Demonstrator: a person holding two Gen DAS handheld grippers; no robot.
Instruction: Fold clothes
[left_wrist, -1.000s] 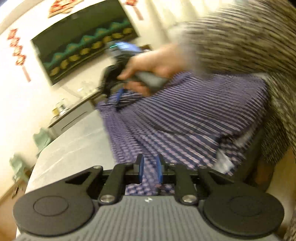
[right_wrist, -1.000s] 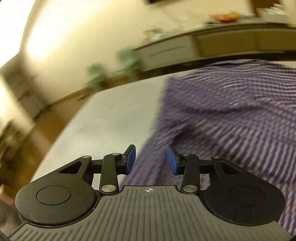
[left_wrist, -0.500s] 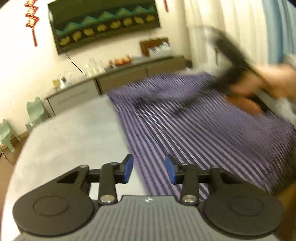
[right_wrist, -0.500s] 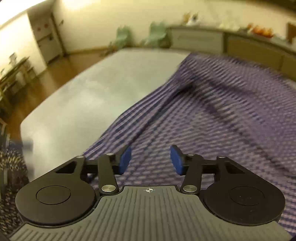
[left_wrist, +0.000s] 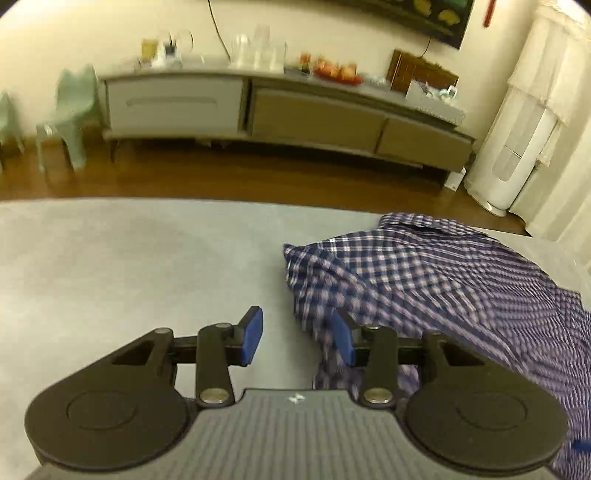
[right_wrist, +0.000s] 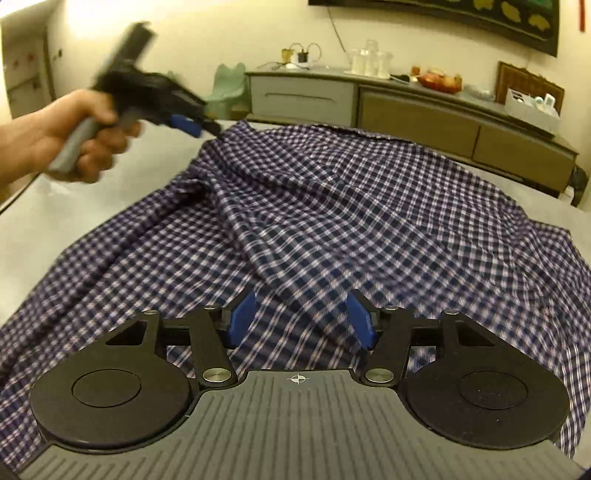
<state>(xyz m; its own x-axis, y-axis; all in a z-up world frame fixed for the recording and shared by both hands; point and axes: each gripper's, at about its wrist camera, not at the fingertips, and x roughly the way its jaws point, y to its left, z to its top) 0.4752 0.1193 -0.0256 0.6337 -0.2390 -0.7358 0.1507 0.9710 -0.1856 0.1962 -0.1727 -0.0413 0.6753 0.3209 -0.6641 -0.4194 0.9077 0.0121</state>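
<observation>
A checked shirt (right_wrist: 332, 221) lies rumpled on the grey table (left_wrist: 129, 258) as the left gripper (left_wrist: 297, 338) and right gripper (right_wrist: 301, 319), jaws spread and just widened, hover empty above it.

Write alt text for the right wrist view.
A blue-and-white checked shirt lies rumpled across a grey table, with the open right gripper hovering over it. At upper left, a hand holds the left gripper near the shirt's far edge.
</observation>
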